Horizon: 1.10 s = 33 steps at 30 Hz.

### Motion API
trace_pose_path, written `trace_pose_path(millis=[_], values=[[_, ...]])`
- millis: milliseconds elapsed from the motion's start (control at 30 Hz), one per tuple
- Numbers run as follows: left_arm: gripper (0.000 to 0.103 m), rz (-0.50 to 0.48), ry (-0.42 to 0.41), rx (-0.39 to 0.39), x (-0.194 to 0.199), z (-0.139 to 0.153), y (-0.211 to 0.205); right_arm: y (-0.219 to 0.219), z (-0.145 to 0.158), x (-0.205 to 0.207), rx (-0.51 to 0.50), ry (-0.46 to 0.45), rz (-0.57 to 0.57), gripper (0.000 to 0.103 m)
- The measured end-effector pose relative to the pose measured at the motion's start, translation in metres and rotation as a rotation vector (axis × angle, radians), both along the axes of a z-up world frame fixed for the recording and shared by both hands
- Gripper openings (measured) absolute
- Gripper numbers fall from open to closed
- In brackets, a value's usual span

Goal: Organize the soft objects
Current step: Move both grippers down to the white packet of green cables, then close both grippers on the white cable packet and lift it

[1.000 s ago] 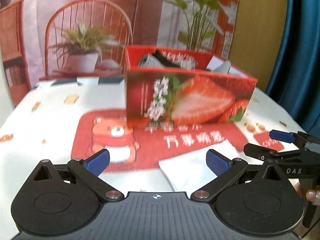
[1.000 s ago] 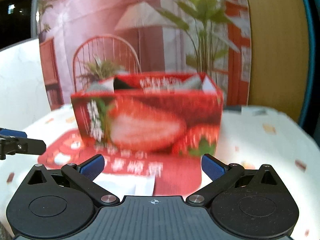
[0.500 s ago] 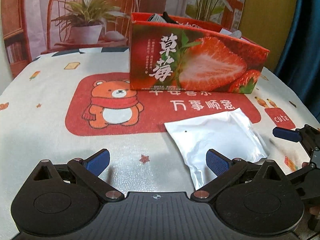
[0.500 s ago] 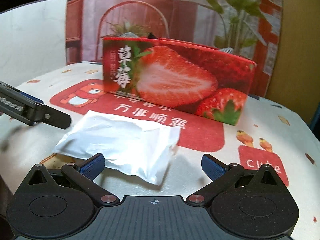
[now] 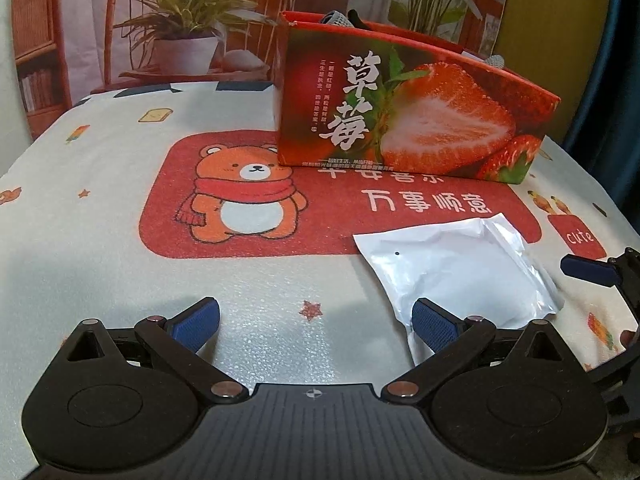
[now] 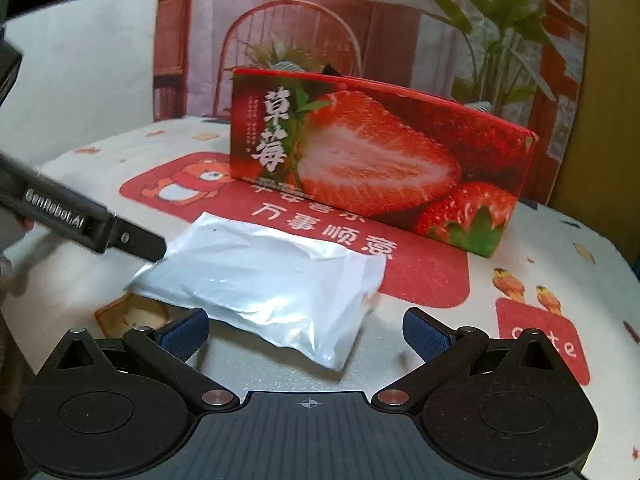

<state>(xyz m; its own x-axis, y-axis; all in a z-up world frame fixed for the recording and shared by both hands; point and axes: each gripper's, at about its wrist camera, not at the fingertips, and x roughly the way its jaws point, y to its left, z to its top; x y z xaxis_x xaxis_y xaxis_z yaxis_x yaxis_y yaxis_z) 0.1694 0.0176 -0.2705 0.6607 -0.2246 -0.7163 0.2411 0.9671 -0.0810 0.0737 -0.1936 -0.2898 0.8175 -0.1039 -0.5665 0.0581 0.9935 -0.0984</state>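
Note:
A soft white plastic pouch (image 5: 460, 268) (image 6: 264, 284) lies flat on the tablecloth in front of a red strawberry-printed box (image 5: 404, 108) (image 6: 372, 152). Grey and black soft items poke above the box's rim. My left gripper (image 5: 316, 320) is open just above the table, its right fingertip at the pouch's near corner. My right gripper (image 6: 306, 330) is open too, low over the cloth, with the pouch's near edge between its fingers and no contact. A finger of the left gripper (image 6: 132, 240) reaches the pouch's left end in the right wrist view.
The round table has a white cloth (image 5: 100, 240) with a red bear panel (image 5: 244, 196). A printed backdrop with a chair and plants (image 5: 188, 28) hangs behind. A blue curtain (image 5: 624, 80) is at the far right. The table edge curves close on both sides.
Both grippers have drawn back from the box and dropped low toward the table. The white pouch has come into full view right in front of them. Both stay open.

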Motion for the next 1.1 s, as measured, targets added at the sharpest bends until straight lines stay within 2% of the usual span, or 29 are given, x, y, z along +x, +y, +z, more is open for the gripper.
trace_pose_path(millis=[167, 300, 367, 467, 600, 767, 900, 1100], values=[[0.103, -0.002, 0.001, 0.013, 0.001, -0.001, -0.002, 0.001, -0.002, 0.003, -0.019, 0.015, 0.007, 0.103], [0.103, -0.007, -0.001, 0.031, 0.003, -0.001, -0.004, -0.001, 0.0, 0.008, -0.057, 0.025, -0.065, 0.103], [0.103, -0.008, 0.0, 0.026, 0.005, -0.001, -0.002, -0.002, 0.001, 0.014, -0.072, 0.041, -0.063, 0.103], [0.103, -0.005, 0.013, -0.018, 0.011, 0.002, 0.006, -0.009, 0.003, 0.026, -0.033, 0.091, -0.057, 0.102], [0.103, 0.047, 0.027, -0.08, 0.022, 0.005, 0.021, -0.021, 0.007, 0.04, 0.038, 0.179, -0.06, 0.102], [0.102, 0.075, -0.009, -0.093, 0.03, 0.014, 0.029, -0.02, 0.013, 0.055, 0.018, 0.263, -0.045, 0.103], [0.102, 0.056, -0.053, -0.078, 0.032, 0.021, 0.026, -0.006, 0.017, 0.066, -0.086, 0.276, -0.008, 0.103], [0.099, 0.036, -0.082, -0.089, 0.036, 0.023, 0.03, -0.001, 0.014, 0.078, -0.096, 0.238, -0.023, 0.103]])
